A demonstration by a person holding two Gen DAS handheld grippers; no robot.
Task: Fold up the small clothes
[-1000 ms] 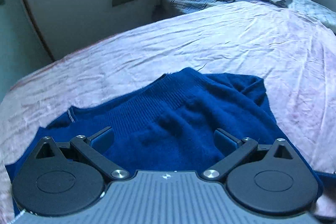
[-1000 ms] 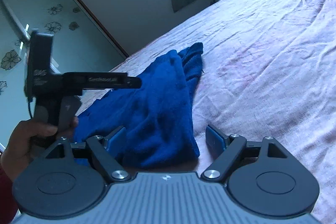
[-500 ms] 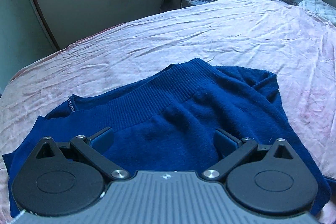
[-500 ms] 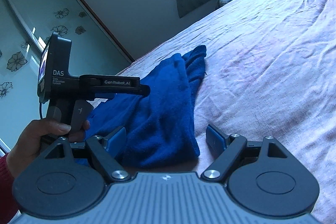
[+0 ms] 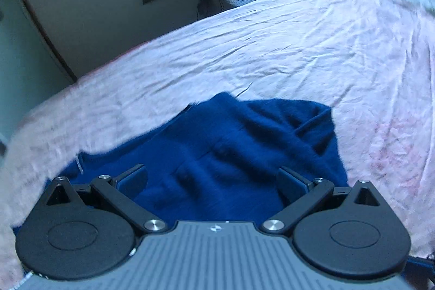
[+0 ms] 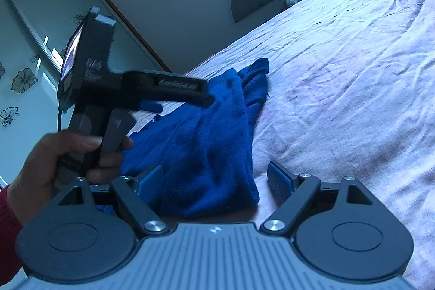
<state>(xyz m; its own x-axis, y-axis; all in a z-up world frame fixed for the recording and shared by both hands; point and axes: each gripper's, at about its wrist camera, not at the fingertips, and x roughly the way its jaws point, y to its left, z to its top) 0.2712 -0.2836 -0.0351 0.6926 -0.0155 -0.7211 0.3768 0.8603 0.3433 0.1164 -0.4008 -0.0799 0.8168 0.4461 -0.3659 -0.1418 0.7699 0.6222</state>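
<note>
- Broadly, your work surface is the pink bedsheet (image 5: 285, 53): thin woven cloth, creased all over, soft underneath. Expect it to drag and bunch if you pull the garment across it, so lift edges instead of sliding them.
- Next in size, the blue sweater (image 5: 239, 154) lies rumpled on the near part of the sheet, directly ahead of both grippers. It is a thick, fuzzy knit with a ribbed band along its far edge; one end is bunched into loose rolls, and the near end (image 6: 212, 181) is a blunt folded lump.
- You appear to be at the grasp-and-spread stage: the piece does not look flat enough to fold yet. Take hold at two separated points on an edge, single layer if you can find it, and tension it flat before any fold.
- Left gripper (image 5: 212, 178): fingers spread wide, nothing pinched, knit showing in the gap between them. Whether the pads touch the fabric I cannot tell. From the right wrist view it (image 6: 209, 99) sits over the far part of the sweater, held in your left hand (image 6: 62, 162).
- Right gripper (image 6: 214, 178): fingers likewise wide apart and empty, the sweater's near end lying between them, not pressed.
- Risk, judged: heavy knit grabs in multiple layers, so pinch shallow.
- Smallest: a pale tag or stitching (image 5: 80, 165) at the left edge, too blurred to read.
</note>
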